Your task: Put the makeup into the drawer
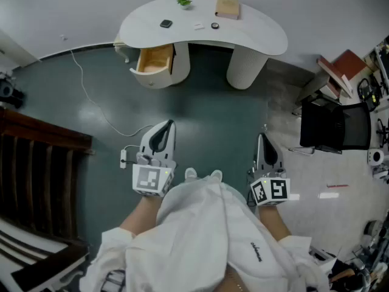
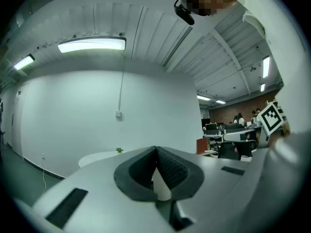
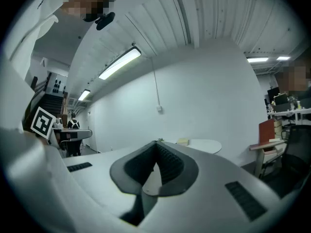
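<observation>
A white kidney-shaped table [image 1: 255, 38] stands far ahead against the wall. Small makeup items lie on it: a dark square compact [image 1: 166, 24], a small white piece [image 1: 199, 26] and a round dark one [image 1: 214, 25]. Under its left end a wooden drawer [image 1: 155, 59] is pulled open. My left gripper [image 1: 168, 125] and right gripper [image 1: 262, 136] are held level in front of my body, well short of the table. Both are shut with nothing between the jaws. In the left gripper view my left gripper [image 2: 156, 149] partly hides the table [image 2: 97, 157]; in the right gripper view my right gripper [image 3: 156, 143] does the same.
A tan box [image 1: 227, 8] and a small plant [image 1: 183, 2] also sit on the table. A white cable with a power strip [image 1: 123, 157] runs across the green floor. A black chair [image 1: 331, 126] stands at the right, dark wooden furniture [image 1: 36, 181] at the left.
</observation>
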`<act>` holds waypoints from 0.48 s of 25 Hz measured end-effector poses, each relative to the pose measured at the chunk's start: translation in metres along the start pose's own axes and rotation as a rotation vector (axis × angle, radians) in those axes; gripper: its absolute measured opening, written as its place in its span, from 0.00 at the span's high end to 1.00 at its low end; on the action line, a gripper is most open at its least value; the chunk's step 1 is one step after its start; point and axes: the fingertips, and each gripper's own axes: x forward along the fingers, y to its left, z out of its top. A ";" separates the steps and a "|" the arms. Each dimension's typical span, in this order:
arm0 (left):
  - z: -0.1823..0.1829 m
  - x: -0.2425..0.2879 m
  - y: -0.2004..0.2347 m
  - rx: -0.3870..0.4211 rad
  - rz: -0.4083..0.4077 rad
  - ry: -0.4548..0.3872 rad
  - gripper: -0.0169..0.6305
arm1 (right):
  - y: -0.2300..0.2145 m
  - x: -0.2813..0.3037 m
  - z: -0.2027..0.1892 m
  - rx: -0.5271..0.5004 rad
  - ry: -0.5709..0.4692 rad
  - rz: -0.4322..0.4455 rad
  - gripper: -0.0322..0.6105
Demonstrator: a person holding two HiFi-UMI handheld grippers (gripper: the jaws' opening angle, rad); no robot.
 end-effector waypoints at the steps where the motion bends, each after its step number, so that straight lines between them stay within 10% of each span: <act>1: -0.002 0.000 0.000 -0.002 0.000 0.003 0.94 | 0.001 0.001 -0.002 0.002 0.002 0.000 0.92; 12: -0.007 0.007 0.005 -0.001 -0.021 0.015 0.94 | 0.008 0.011 -0.005 0.024 0.006 0.009 0.92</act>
